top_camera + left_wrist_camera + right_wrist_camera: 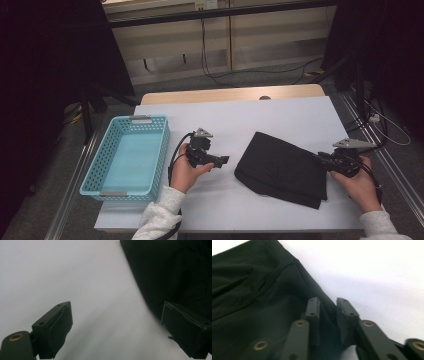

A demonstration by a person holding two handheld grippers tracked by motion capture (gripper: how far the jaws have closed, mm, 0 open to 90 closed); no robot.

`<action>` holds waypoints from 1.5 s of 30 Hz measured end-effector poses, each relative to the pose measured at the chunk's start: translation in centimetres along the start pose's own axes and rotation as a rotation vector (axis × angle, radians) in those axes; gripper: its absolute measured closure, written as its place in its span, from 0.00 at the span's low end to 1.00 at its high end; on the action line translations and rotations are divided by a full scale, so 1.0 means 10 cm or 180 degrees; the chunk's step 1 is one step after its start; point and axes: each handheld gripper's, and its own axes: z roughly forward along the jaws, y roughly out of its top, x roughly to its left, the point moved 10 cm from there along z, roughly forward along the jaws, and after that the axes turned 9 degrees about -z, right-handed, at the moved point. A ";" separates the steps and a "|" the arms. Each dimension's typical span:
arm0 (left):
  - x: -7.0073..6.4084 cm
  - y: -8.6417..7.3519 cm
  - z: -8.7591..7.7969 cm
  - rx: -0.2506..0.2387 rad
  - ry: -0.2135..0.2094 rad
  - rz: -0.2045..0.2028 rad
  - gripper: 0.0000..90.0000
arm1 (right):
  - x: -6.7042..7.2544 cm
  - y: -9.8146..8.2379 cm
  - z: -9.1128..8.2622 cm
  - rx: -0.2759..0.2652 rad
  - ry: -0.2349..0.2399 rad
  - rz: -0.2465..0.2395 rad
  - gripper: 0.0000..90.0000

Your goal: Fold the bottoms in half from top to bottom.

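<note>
overhead, in the high view, a folded black cloth lies right of centre on the white table, with the left gripper held just short of its left edge, the right gripper at its right edge, and an empty turquoise basket well off to the left. next, the left gripper view shows its jaws standing wide over bare table, the cloth just beyond the right jaw. lastly, the right gripper view shows its jaws narrow but still gapped at the edge of the cloth, fabric seeming to lie between them, though whether the pads press on it i cannot tell.
</note>
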 end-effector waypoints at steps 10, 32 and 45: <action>-0.26 -0.12 0.00 0.0050 -0.0246 0.0070 0.13 | 0.11 0.10 -0.08 -0.0133 -0.0024 0.0019 0.42; -0.49 -0.36 0.25 0.0132 -0.0215 0.0250 0.73 | 0.28 0.19 -0.14 -0.0218 0.0058 -0.0016 0.35; -0.41 -0.24 0.10 0.0101 -0.0179 -0.0125 0.93 | 0.29 0.22 -0.17 -0.0262 0.0037 -0.0023 0.32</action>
